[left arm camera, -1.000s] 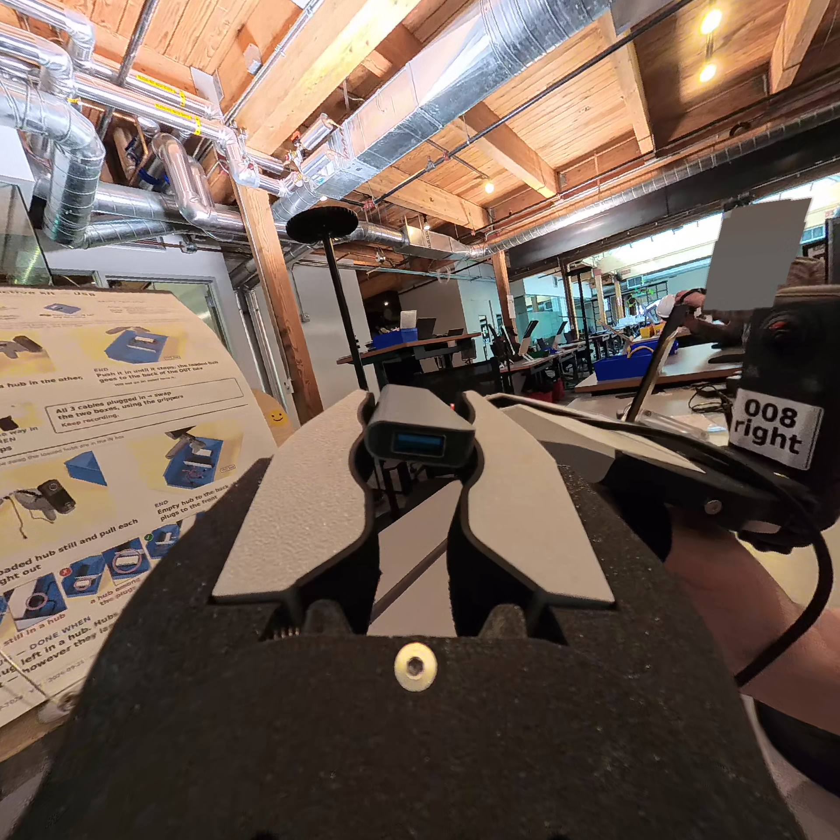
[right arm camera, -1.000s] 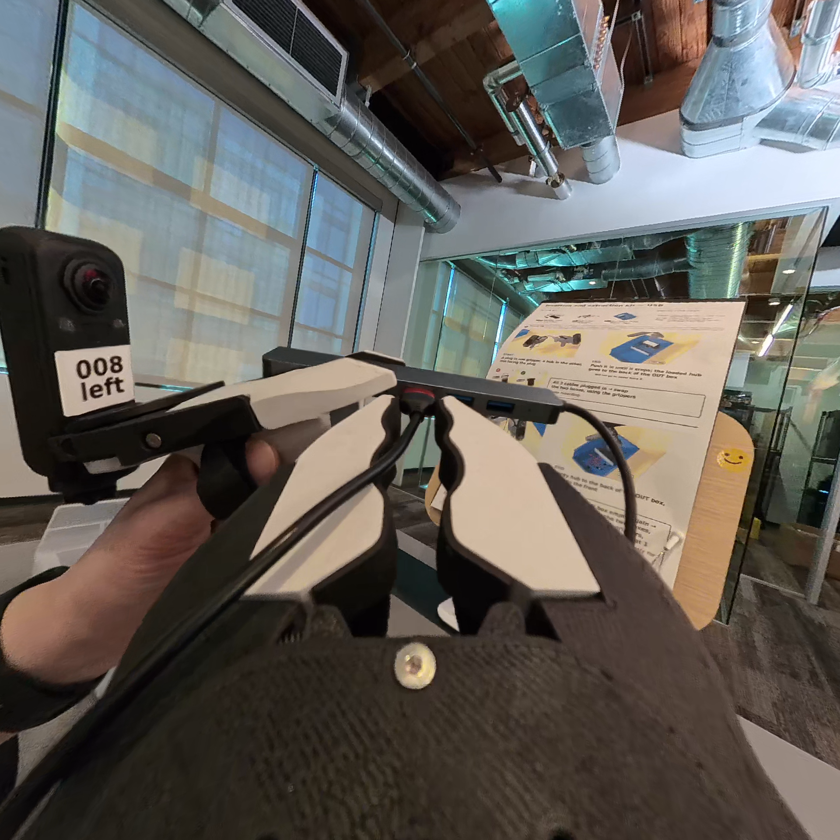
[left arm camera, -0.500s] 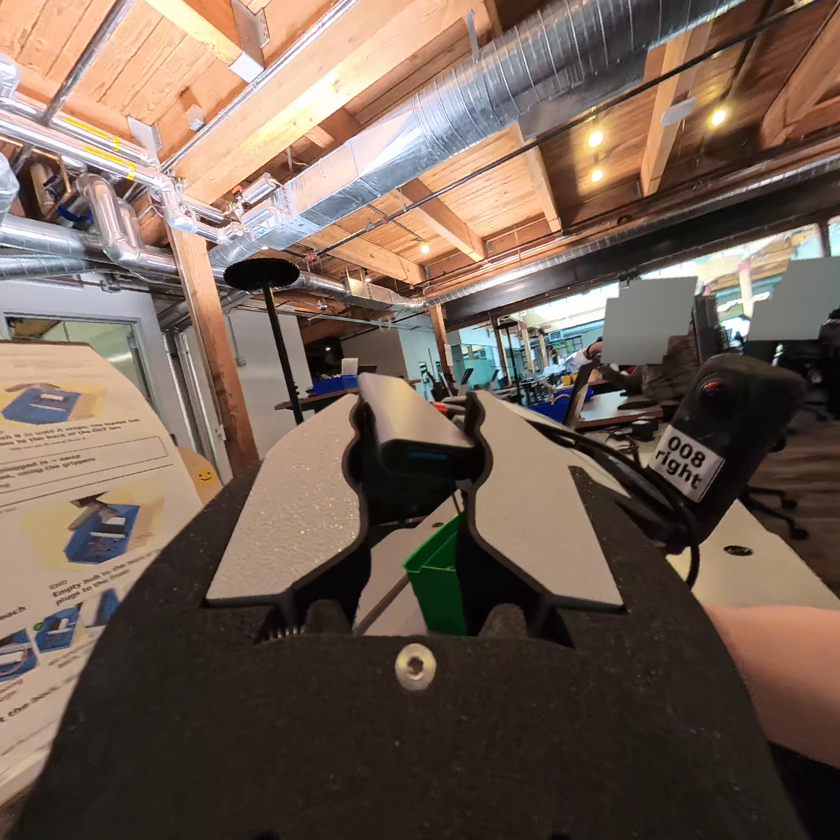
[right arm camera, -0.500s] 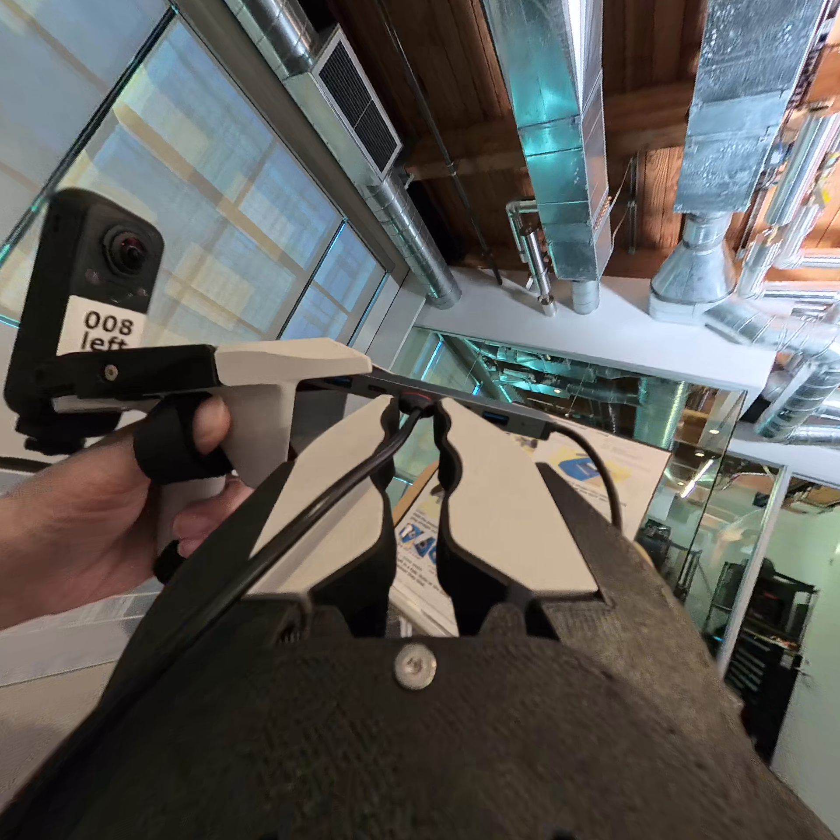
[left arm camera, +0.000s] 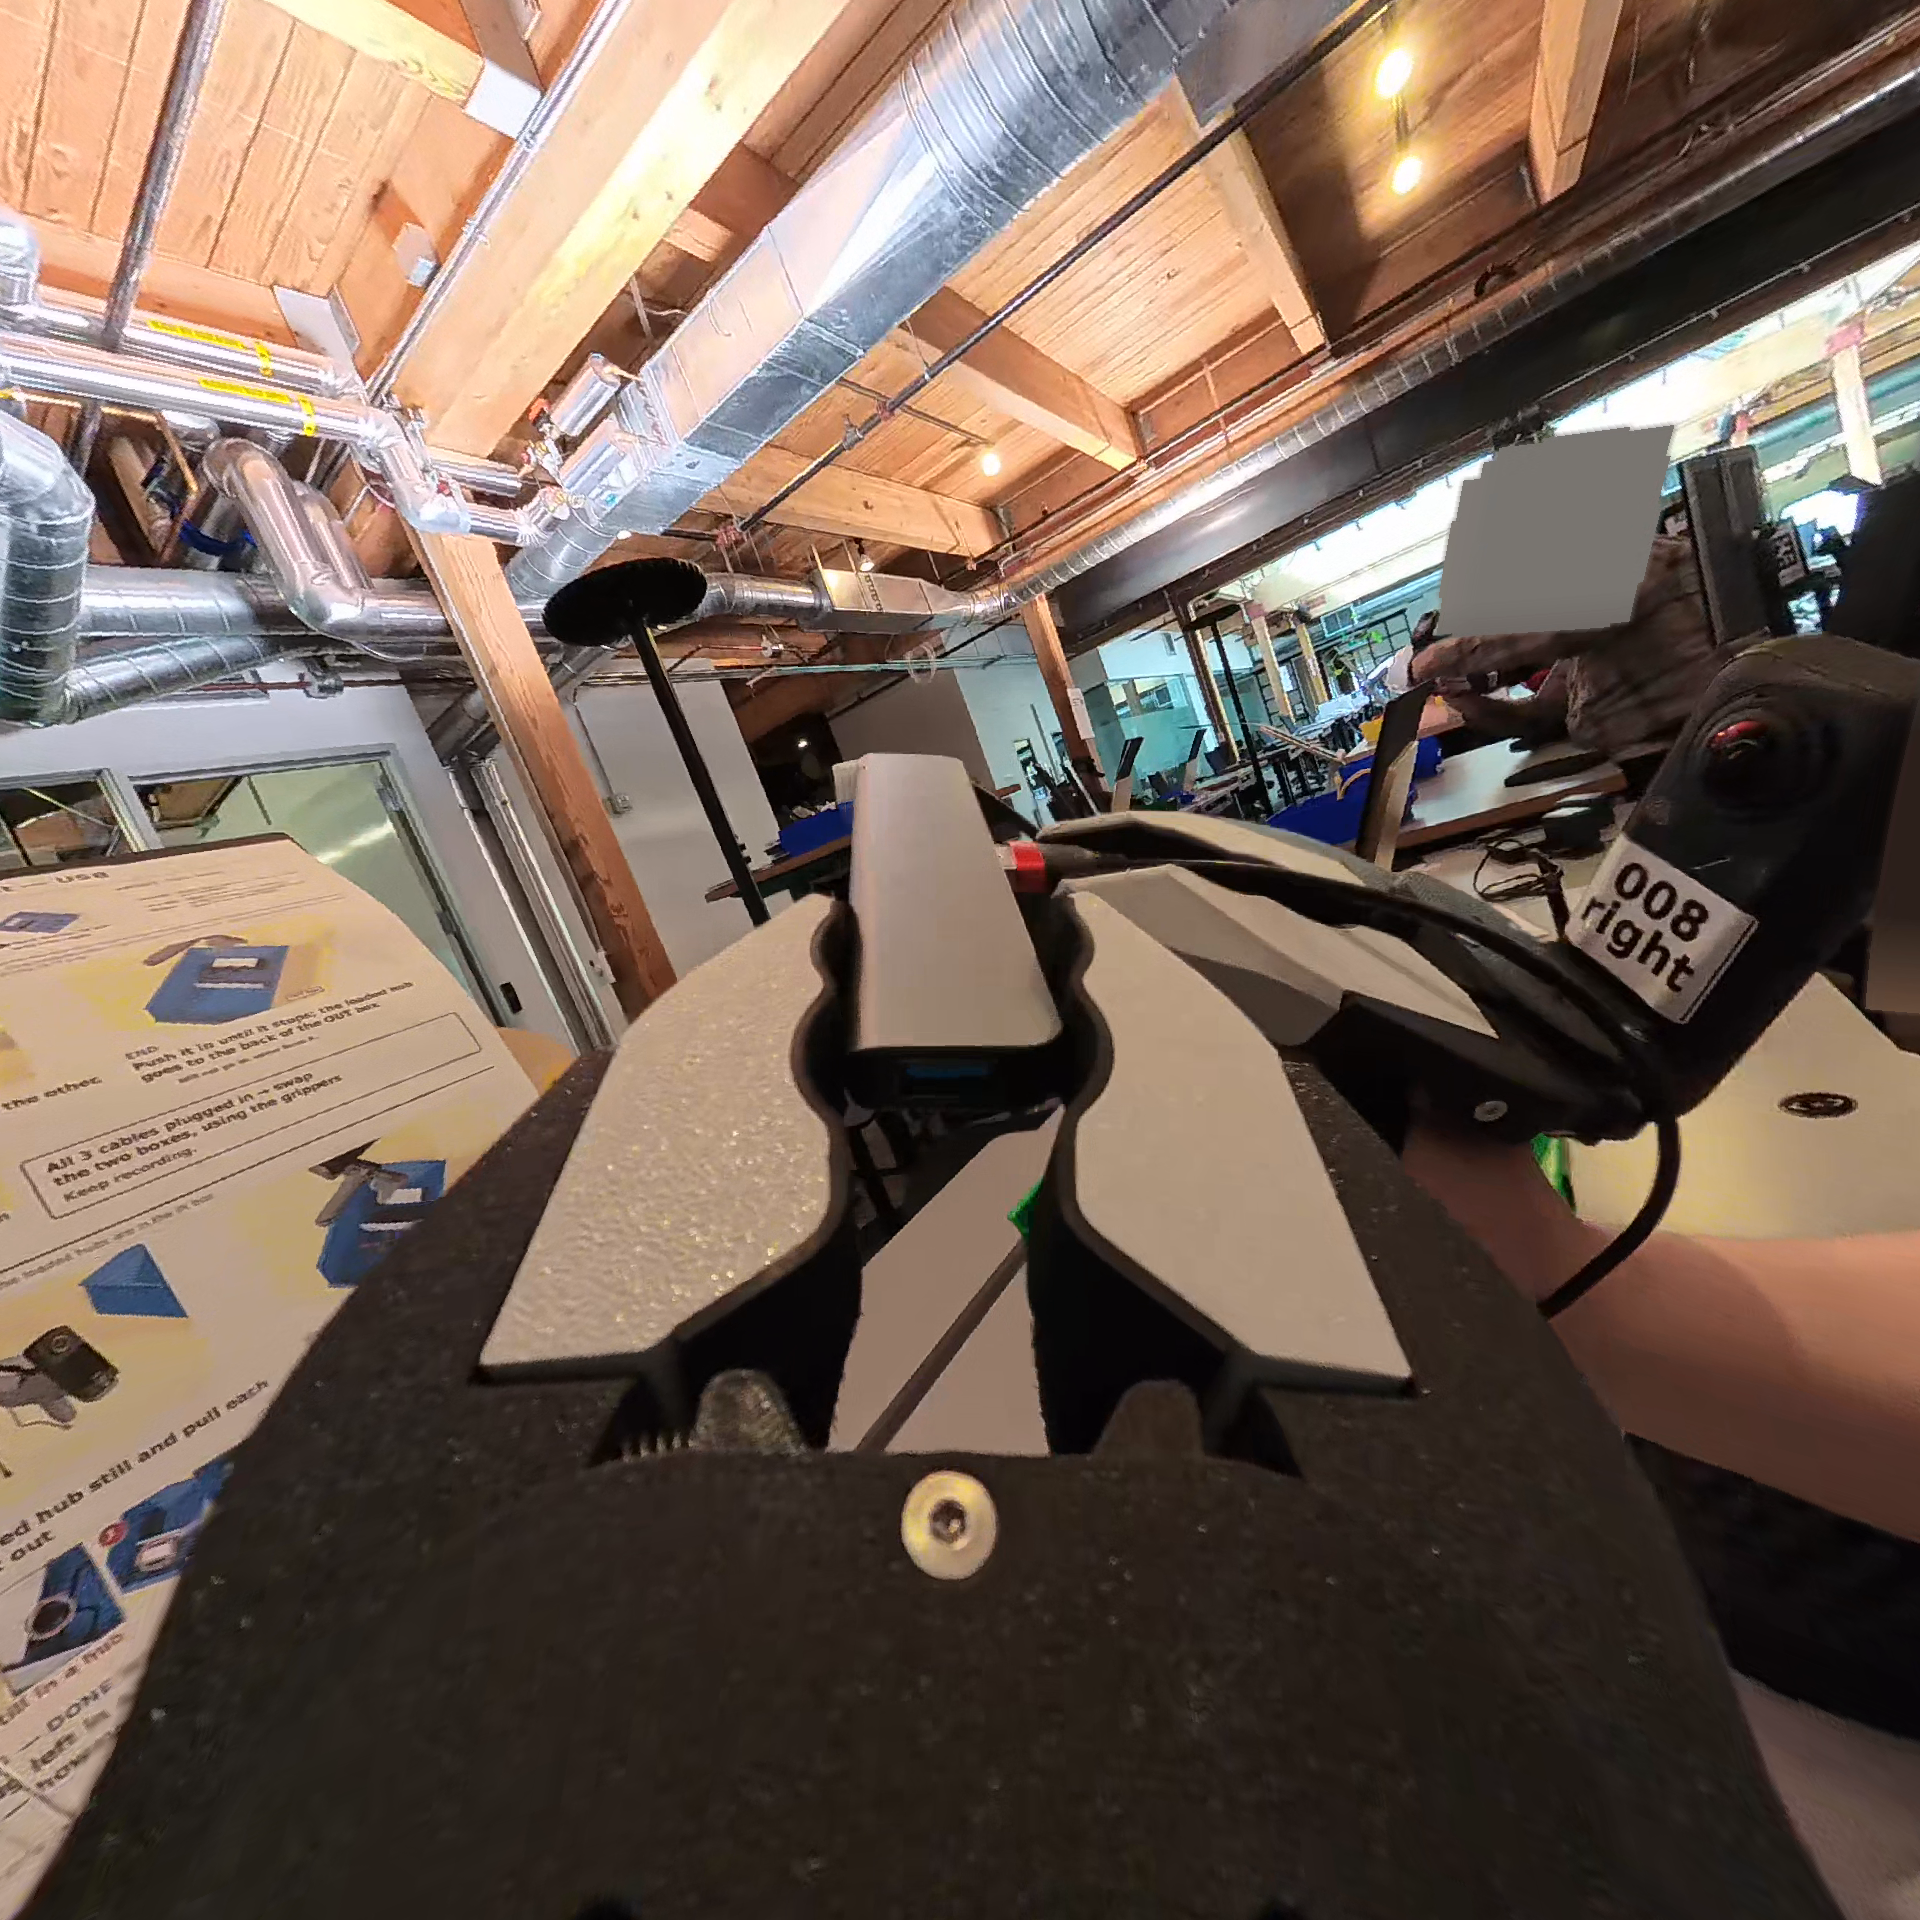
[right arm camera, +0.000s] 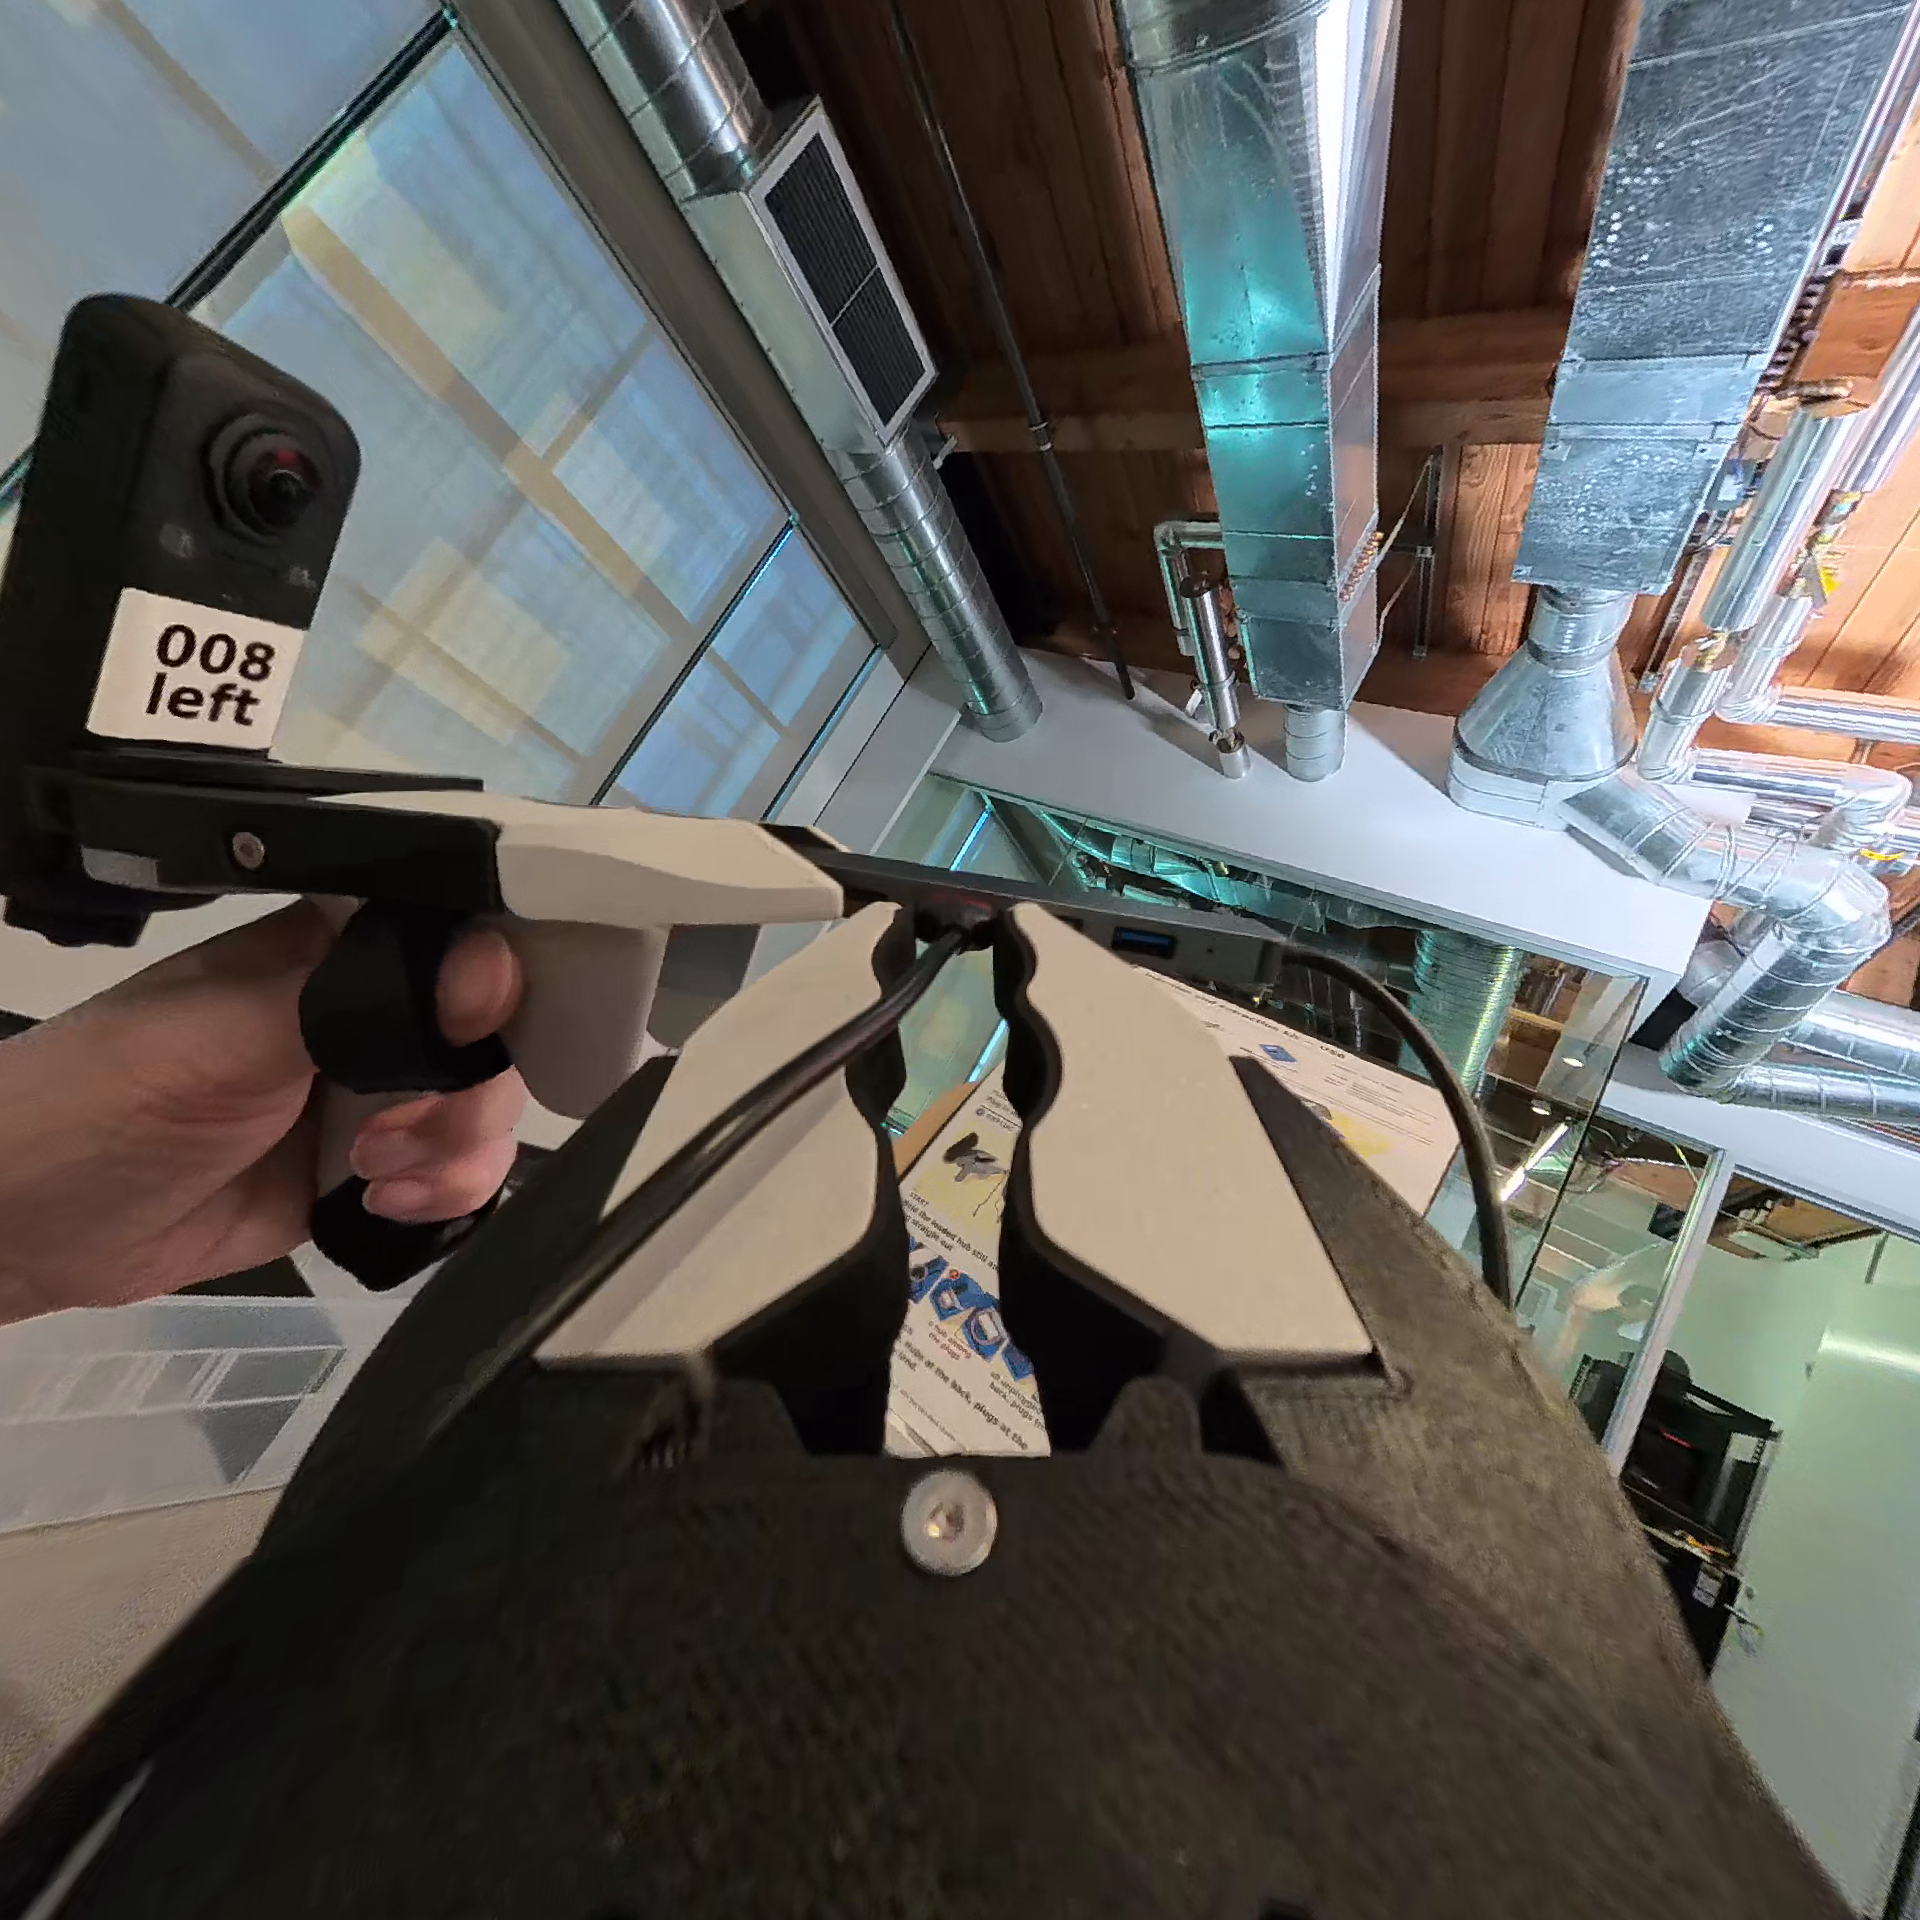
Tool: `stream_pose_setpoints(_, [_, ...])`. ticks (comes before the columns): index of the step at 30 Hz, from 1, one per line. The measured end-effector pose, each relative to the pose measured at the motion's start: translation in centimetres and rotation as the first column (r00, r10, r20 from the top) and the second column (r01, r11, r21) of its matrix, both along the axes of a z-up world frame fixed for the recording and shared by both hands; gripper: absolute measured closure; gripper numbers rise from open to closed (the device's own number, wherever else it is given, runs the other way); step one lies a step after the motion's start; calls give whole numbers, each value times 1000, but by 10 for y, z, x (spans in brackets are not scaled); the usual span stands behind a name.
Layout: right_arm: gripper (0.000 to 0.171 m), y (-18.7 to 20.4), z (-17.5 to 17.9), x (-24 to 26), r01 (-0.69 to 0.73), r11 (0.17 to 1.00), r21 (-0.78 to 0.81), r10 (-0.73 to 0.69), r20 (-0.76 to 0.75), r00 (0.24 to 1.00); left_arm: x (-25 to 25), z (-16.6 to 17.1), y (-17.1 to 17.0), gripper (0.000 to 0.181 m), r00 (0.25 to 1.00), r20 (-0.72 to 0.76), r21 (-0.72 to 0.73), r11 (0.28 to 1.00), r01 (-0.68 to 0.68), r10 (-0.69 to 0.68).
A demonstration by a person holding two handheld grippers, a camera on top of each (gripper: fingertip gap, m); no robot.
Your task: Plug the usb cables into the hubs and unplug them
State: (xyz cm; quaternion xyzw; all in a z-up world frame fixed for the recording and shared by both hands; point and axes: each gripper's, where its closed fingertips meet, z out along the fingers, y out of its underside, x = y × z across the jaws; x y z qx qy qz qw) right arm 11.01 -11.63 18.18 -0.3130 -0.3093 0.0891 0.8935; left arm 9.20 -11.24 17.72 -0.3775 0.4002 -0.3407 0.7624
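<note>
My left gripper (left arm camera: 940, 1023) is shut on a dark grey USB hub (left arm camera: 935, 914), held up in the air with its long body pointing away. A plug with a red collar (left arm camera: 1023, 860) sits in the hub's right side. My right gripper (right arm camera: 948, 920) is shut on that plug (right arm camera: 954, 916), whose black cable (right arm camera: 727, 1112) runs back over my left finger. The hub (right arm camera: 1164, 920) shows edge-on past my fingertips, with a blue port and its own cable (right arm camera: 1455, 1101) hanging down. The right gripper also shows in the left wrist view (left arm camera: 1247, 925), and the left gripper in the right wrist view (right arm camera: 665, 883).
An instruction poster (left arm camera: 197, 1122) stands at the left. A white table (left arm camera: 1766, 1143) and a green bin corner (left arm camera: 1023, 1210) lie below. A black floor lamp (left arm camera: 634, 613), ceiling ducts, windows and far desks with a person fill the background. Only a small space, under 4 cm, lies between the two pairs of fingers.
Both grippers have tilted upward together, still joined at the hub and plug. The hub's top face now shows in the left wrist view, and the right wrist view points more at the ceiling.
</note>
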Motion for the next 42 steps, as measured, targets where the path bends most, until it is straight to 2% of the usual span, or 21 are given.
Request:
stream_pose_setpoints(1, [155,0,0,0,0,1000,-5,0,4,1000,0,0,1,145,1000,-2,-5,1000,2,-2])
stream_pose_setpoints(10, [155,11,-7,-2,-26,997,-73,26,2,1000,-2,-4,8,145,1000,-5,-25,1000,-19,19])
stream_pose_setpoints(14, [156,33,-15,-1,-36,979,-203,34,-13,999,-3,-13,32,146,989,-74,-77,988,-131,125])
stream_pose_setpoints(17, [151,65,-37,-3,-113,894,-433,106,-42,994,-14,-32,69,146,972,-102,-142,964,-227,213])
stream_pose_setpoints(19, [148,79,-52,-2,-202,820,-536,185,-86,979,-25,-49,93,146,986,-67,-284,944,-167,154])
stream_pose_setpoints(21, [148,91,-69,-2,-275,721,-636,269,-110,957,-35,-75,118,146,994,-47,-440,891,-111,100])
stream_pose_setpoints(23, [148,104,-87,4,-278,655,-703,298,-99,950,-41,-104,139,146,996,-40,-544,834,-90,82])
stream_pose_setpoints(25, [148,116,-108,10,-221,613,-759,306,-30,951,-44,-131,154,146,993,-79,-604,788,-115,84])
stream_pose_setpoints(29, [148,124,-159,19,-45,543,-839,369,189,910,-57,-171,173,146,964,-234,-642,724,-253,130])
stream_pose_setpoints(33, [150,125,-210,37,135,456,-880,432,351,831,-69,-189,178,146,928,-347,-652,677,-341,133])
stream_pose_setpoints(35, [150,116,-238,43,219,384,-897,507,403,762,-70,-197,171,146,909,-411,-660,666,-347,66])
stream_pose_setpoints(38, [149,100,-280,47,339,328,-882,616,472,631,-68,-216,157,146,844,-534,-672,636,-380,-61])
stream_pose_setpoints(42, [149,92,-326,57,531,247,-811,674,537,507,-61,-237,151,146,756,-649,-591,684,-428,-87])
